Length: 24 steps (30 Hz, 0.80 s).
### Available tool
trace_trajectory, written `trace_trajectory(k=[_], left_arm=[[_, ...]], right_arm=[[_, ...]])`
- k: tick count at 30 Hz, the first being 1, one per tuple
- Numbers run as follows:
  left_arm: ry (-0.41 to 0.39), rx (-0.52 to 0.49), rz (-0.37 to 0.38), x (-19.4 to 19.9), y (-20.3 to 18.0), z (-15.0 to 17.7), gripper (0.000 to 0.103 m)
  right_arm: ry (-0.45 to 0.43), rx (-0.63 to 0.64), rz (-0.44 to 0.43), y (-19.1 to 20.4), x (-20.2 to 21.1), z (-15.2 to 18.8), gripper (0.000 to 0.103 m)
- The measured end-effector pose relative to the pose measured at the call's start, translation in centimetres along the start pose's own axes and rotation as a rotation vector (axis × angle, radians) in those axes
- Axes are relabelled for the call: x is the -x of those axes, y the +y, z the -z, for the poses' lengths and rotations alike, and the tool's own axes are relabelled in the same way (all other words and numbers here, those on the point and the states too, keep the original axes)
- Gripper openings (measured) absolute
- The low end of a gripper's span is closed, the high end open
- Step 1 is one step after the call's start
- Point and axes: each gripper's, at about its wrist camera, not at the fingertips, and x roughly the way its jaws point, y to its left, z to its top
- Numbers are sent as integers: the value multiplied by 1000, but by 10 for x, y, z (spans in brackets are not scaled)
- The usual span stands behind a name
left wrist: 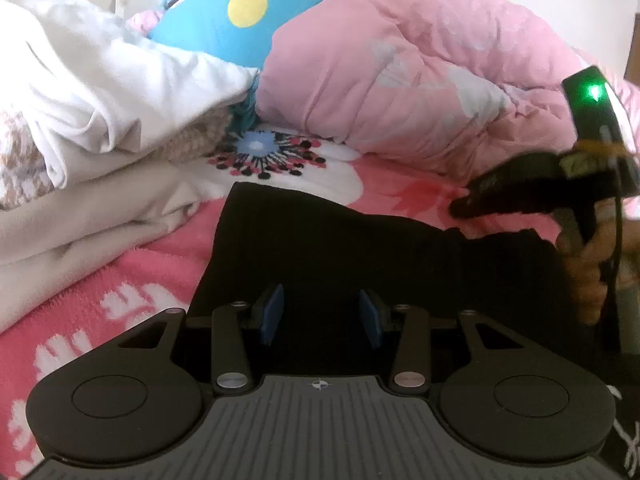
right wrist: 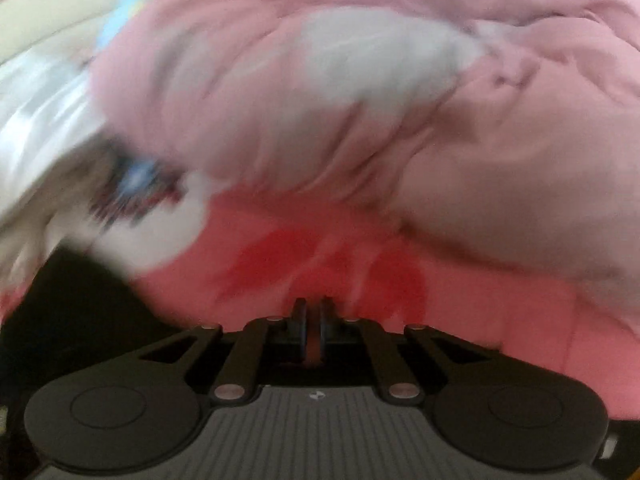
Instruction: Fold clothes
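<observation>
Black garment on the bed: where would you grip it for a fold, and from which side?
Grip the black garment at its far straight edge, near the corner by the flower print, coming from above over the pink bed cover. It lies flat, so that thin edge is the easiest part to pinch. The left gripper hovers open over its near part.

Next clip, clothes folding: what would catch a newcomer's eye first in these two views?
A black garment lies spread on the pink flowered blanket, straight ahead of the left tool. Behind it bulges a pink quilt, with a heap of white clothes at left. The right tool comes in from the right.
</observation>
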Motion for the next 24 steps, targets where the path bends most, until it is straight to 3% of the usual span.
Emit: trace_trajectory(k=[3,6,8,10,14,18,21,24], left_arm=[[7,16,8,0,1,-1,42],[11,22,6,0,0,-1,42],[7,13,0,1,-2,-1,42],[2,9,-6,3,-2,0,42],[-7,16,-10,8,1,1,42],[3,57,-2,9,5,-2,42],[7,66,4,10,6,-2,42],[0,43,-5,11,6,-1,42]], right_arm=[[-16,9,33,1,23,-5,7],[18,15,-72,7,45,2,7],[43,41,-93,17,44,9,7],[81,65,-26,25,25,14,7],[60,-92,43,9,15,3,8],[29,-25,-86,41,37,2,8],[96,83,-194,76,31,6,11],[170,128,-183,100,-1,8,13]])
